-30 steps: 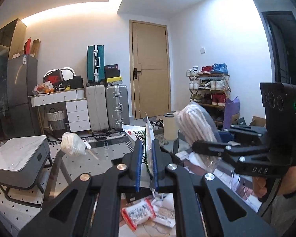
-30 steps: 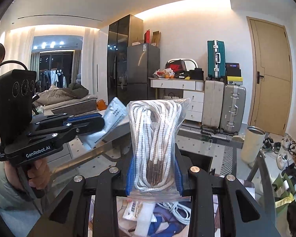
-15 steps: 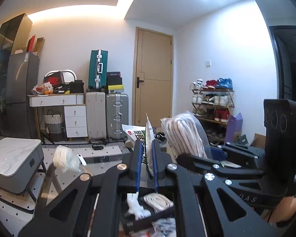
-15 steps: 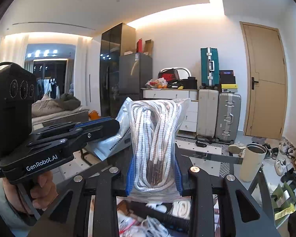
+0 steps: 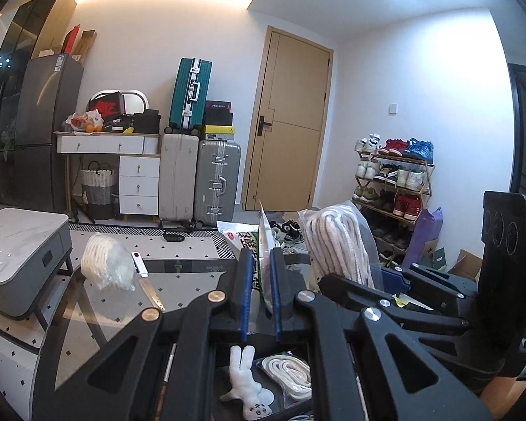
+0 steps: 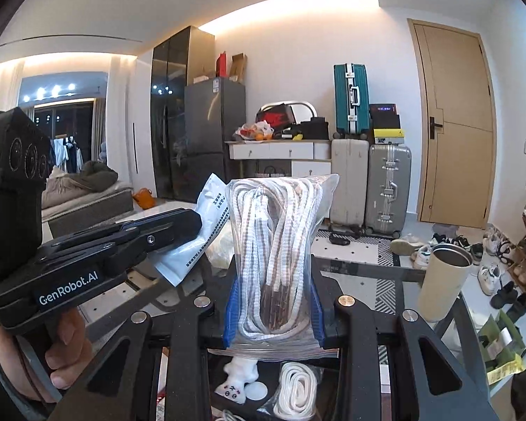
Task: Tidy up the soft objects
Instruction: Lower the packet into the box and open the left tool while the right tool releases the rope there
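Rope bag (image 6: 277,245): clear zip bag of white-and-brown cord, standing upright with its long axis vertical, pinched low between the blue pads of the right tongs (image 6: 272,312), which are closing only as far as the bag's width allows. Flat printed packet (image 5: 264,263): standing edge-on and upright in the left tongs (image 5: 261,294), which are pressing fully together on it. Both tongs are pointing slightly downward, side by side over the glass table (image 5: 98,315), the left one just to the left of the rope bag. Black bin (image 6: 329,386): lying directly below and just ahead of both tongs, already holding a white plush rabbit (image 5: 243,382) and a bagged white cord (image 5: 291,375). Judged next: lowering the load straight down, both hands being about equally near.
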Demonstrator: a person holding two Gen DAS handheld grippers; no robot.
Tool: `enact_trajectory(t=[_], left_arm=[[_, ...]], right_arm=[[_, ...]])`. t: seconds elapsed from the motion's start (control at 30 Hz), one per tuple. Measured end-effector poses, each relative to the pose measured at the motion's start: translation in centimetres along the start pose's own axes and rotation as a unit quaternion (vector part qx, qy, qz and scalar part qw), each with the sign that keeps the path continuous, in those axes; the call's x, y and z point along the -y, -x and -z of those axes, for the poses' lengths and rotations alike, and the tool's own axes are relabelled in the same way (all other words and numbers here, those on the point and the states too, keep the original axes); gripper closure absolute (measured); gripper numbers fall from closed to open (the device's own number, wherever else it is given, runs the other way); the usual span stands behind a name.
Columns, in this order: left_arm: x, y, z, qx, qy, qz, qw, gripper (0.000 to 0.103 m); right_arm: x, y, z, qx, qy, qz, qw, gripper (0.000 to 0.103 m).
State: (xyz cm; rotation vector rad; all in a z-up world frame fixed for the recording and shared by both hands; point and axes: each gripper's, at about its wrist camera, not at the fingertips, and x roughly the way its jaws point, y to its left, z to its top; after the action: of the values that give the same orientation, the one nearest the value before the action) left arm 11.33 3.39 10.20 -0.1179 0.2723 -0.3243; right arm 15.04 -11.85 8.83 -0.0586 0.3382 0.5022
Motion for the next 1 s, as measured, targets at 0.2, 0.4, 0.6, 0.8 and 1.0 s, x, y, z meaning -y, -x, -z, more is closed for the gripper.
enact_trajectory(t=[0.2,0.4,0.6,0.8,1.0], left_arm=[[0.0,-0.9,0.4,-0.024,0.008,0.019,0.9995,0.095],[-0.1,-2.7,1.3,-0.072,0.01,0.024,0.9971,0.095],[-0.1,-4.7,3.0,-0.122,0.008,0.013,0.9924,0.095],[-0.6,-6.7,4.7,-0.175,0.02,0.012,0.9842,0.095],[-0.3,-7.7,5.9,-0.206,0.017,0.01,0.9783,0.095]], right_arm=[[0.7,-1.3,0.6,-0.026,-0.014,-0.003,1.0,0.07],[1.3,-3.0,1.5,-0.084,-0.029,0.0,0.996,0.07],[2.6,-5.9,3.3,-0.161,-0.052,-0.004,0.986,0.07],[3.4,-7.7,4.9,-0.209,-0.064,-0.004,0.976,0.07],[3.4,-9.0,6.1,-0.242,-0.06,-0.008,0.968,0.07]])
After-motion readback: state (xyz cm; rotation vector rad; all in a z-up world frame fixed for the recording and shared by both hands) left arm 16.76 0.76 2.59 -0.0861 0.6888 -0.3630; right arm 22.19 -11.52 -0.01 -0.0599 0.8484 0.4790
